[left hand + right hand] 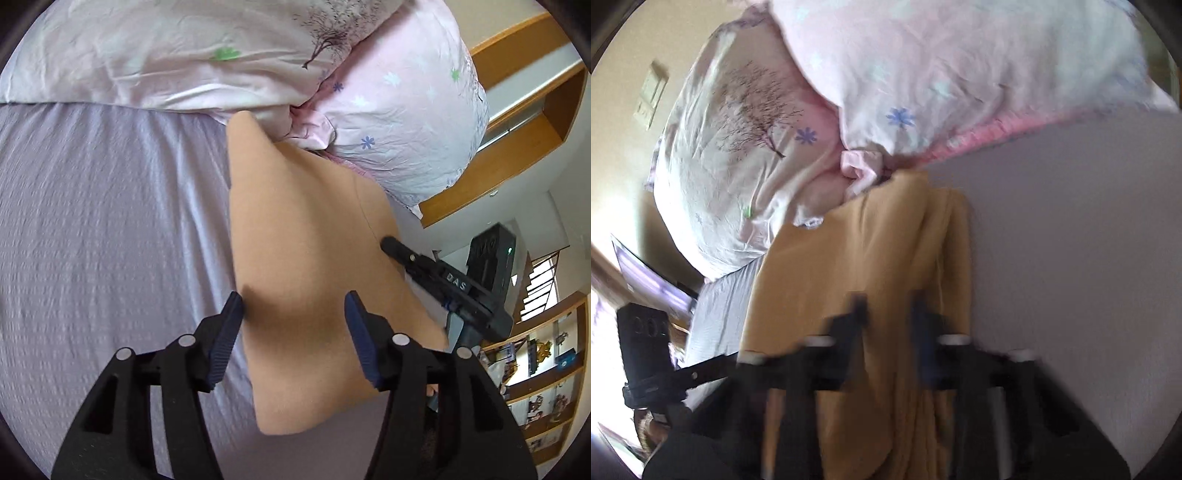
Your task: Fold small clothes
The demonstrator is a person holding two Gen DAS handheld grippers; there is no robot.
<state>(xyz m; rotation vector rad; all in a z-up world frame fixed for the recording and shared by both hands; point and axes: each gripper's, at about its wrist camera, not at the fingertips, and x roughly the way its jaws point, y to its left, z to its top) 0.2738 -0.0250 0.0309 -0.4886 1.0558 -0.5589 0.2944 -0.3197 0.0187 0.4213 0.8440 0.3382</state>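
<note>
A tan-orange small garment (310, 258) lies folded lengthwise on the lilac bed sheet (110, 240). My left gripper (293, 314) is open, its two blue-padded fingers just above the garment's near part, empty. My right gripper (391, 245) comes in from the right, its tip touching the garment's right edge. In the right wrist view the same garment (857, 258) looks yellow and runs away from the blurred right gripper (888, 314), whose fingers stand a little apart over the cloth; nothing is seen clamped between them.
Pink floral pillows (399, 110) and a bunched duvet (166, 51) lie at the garment's far end. Wooden shelves (535, 387) stand beyond the bed's right edge. The left gripper's body (646, 354) shows at the right wrist view's left.
</note>
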